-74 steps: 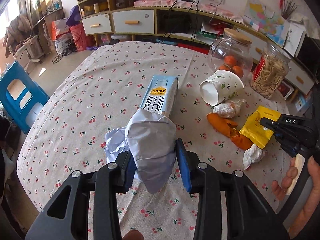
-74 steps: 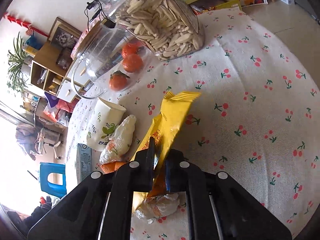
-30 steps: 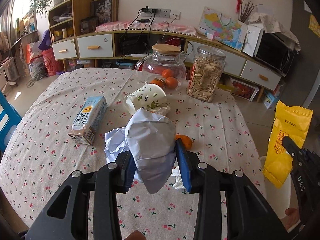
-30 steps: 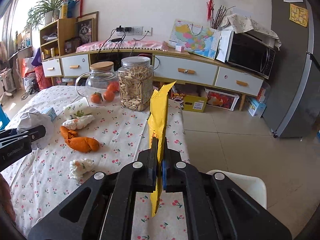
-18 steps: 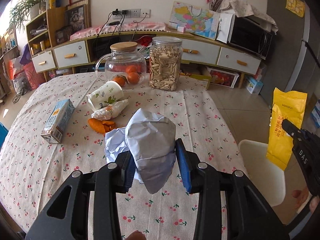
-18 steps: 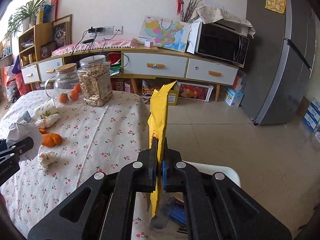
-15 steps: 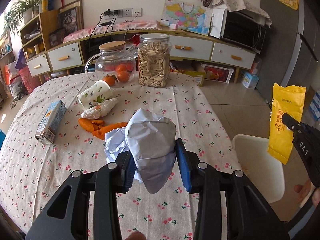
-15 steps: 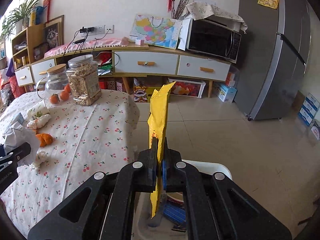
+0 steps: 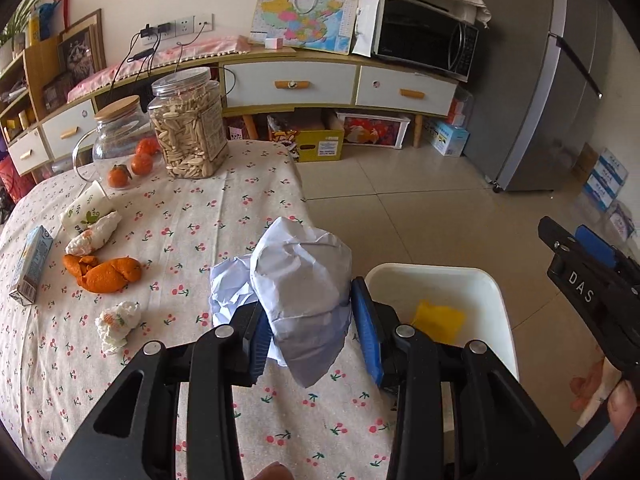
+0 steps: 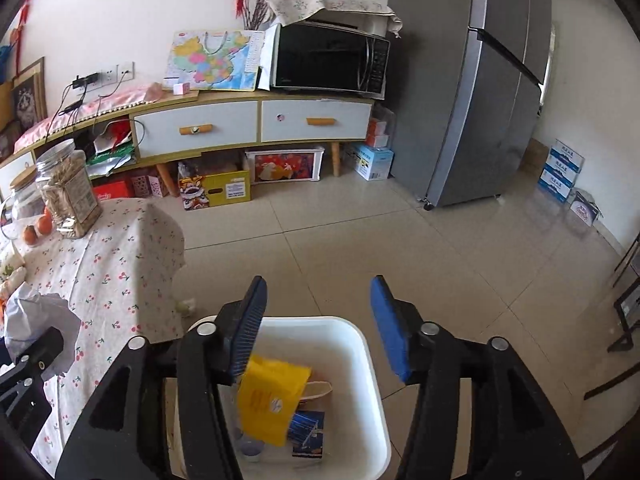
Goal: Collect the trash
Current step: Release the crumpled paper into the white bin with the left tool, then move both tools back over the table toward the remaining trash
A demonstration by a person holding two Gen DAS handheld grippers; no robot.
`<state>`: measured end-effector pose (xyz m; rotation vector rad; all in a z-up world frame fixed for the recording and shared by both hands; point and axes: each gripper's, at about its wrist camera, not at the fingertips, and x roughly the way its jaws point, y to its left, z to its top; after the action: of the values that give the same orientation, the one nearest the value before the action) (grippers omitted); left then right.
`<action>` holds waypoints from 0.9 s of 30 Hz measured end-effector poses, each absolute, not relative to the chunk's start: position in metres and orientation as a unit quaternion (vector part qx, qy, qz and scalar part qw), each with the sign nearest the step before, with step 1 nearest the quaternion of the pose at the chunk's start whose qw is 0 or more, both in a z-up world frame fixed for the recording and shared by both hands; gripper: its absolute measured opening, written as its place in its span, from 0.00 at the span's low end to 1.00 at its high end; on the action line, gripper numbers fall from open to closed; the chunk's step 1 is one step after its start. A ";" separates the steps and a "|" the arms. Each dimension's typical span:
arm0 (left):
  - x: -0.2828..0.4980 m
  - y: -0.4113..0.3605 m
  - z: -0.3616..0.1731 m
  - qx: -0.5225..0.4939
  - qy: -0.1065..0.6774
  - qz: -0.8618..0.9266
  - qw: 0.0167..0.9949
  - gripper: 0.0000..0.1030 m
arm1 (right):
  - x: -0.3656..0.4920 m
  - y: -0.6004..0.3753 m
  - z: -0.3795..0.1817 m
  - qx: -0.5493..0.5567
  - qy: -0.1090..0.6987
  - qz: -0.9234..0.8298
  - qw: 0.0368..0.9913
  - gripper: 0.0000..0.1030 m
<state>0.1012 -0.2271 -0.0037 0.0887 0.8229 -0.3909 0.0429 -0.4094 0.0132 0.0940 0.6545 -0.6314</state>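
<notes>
L wrist view: left gripper (image 9: 308, 326) fingers clamped on crumpled paper (image 9: 302, 288), blue pads pressing both sides; wad bulges up and fwd past the tips, a loose flap hangs below. Held above the table (image 9: 240, 208) edge. White bin (image 9: 496, 300) sits on the floor just right of and beyond the right finger, yellow wrapper (image 9: 440, 316) inside. Probable reason for the pose: paper is staged for the same drop, needs a shift right so it clears the cloth. Remaining trash lies left of the fingers: orange peel (image 9: 106, 274), tissue wad (image 9: 116, 320), a second wad (image 9: 94, 232), milk carton (image 9: 30, 264), tipped paper cup (image 9: 82, 208). Jars farther back look like keepers, not trash.

R wrist view: right gripper (image 10: 318, 328) fingers wide apart, nothing between the pads. Positioned directly over the bin, rim (image 10: 372, 364) under the tips. Yellow wrapper (image 10: 272, 396) lies in the bin below the left finger, leaning on other rubbish incl. a dark blue pack (image 10: 308, 426). Open stance over the bin fits a drop. Left gripper w/ paper shows at frame's left edge, over the table.
</notes>
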 end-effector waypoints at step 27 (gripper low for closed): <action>0.091 -0.299 -0.005 0.075 0.398 -0.247 0.880 0.67 | 0.016 -0.446 0.022 0.059 0.276 -0.392 0.875 0.93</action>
<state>0.0907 -0.2988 -0.0047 0.1555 0.8296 -0.5146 0.0158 -0.4458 0.0222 0.1222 0.5771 -0.8193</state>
